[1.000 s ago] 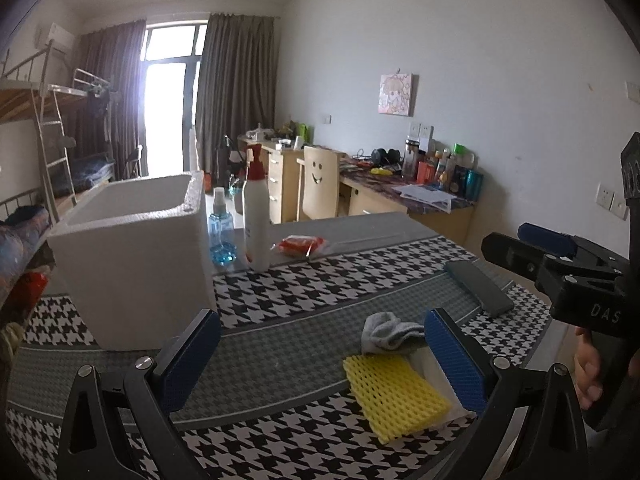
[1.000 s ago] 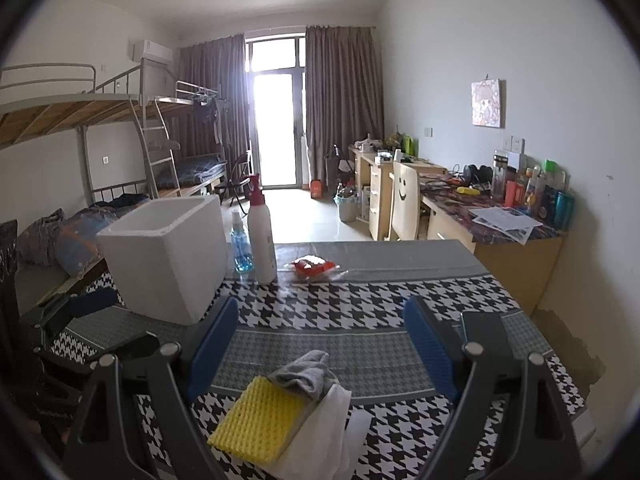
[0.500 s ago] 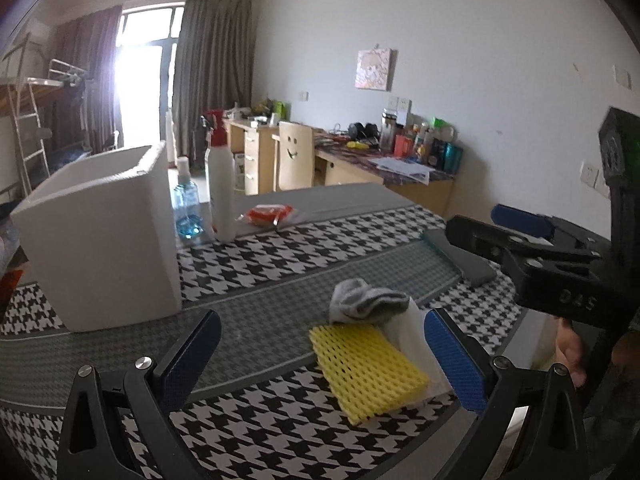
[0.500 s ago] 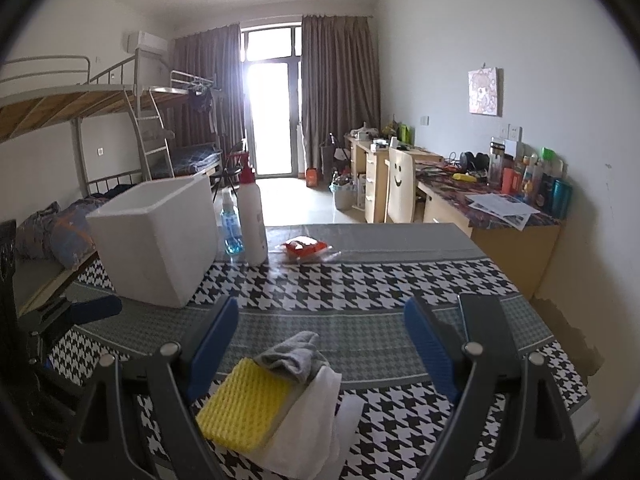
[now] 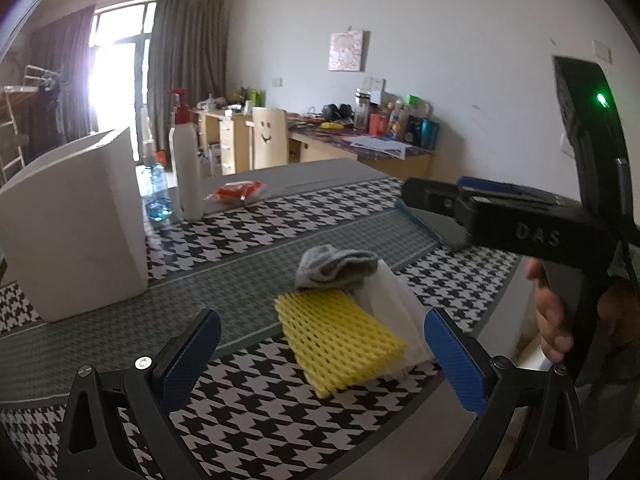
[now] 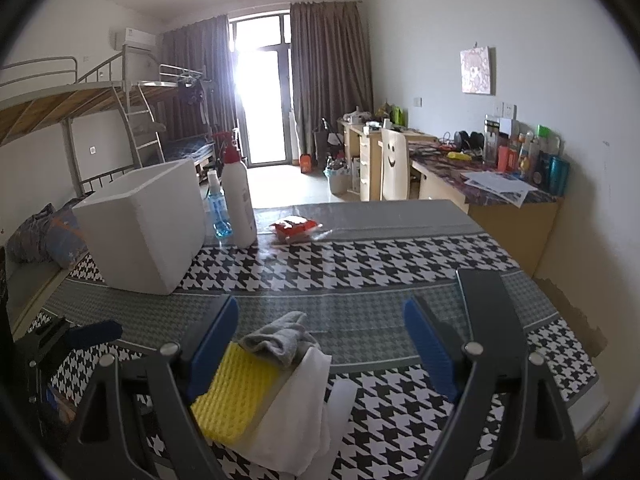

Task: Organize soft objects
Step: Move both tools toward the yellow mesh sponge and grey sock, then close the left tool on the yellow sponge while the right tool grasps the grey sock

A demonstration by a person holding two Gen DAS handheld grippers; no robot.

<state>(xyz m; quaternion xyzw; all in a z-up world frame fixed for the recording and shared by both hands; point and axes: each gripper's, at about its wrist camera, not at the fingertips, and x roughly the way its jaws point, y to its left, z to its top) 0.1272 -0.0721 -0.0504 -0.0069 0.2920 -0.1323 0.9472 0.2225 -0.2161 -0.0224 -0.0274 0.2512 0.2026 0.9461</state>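
Note:
A small pile lies near the front edge of the houndstooth table [image 5: 248, 236]: a yellow foam net [image 5: 340, 340] [image 6: 236, 396], a crumpled grey sock [image 5: 336, 266] [image 6: 280, 340] and a folded white cloth [image 5: 396, 300] [image 6: 296, 412]. My left gripper [image 5: 322, 360] is open, and the net lies just ahead between its blue pads, untouched. From the other side my right gripper [image 6: 320, 348] hovers open over the sock and cloth with nothing held. Each gripper shows in the other's view: the left gripper [image 6: 76, 330] and the right gripper [image 5: 440, 190]. A white foam box [image 5: 72, 224] [image 6: 144, 224] stands at the left.
Behind the box stand a white pump bottle [image 6: 238, 200] and a blue spray bottle [image 6: 218, 212], with a red packet [image 6: 294, 226] beside them. A dark grey flat slab [image 6: 484, 304] lies to the right of the pile. A hand [image 5: 552, 320] holds the right gripper's handle.
Both grippers have sunk toward the pile. The left one swung so the yellow net moved from the right pad's side to between its pads. Neither has touched anything.

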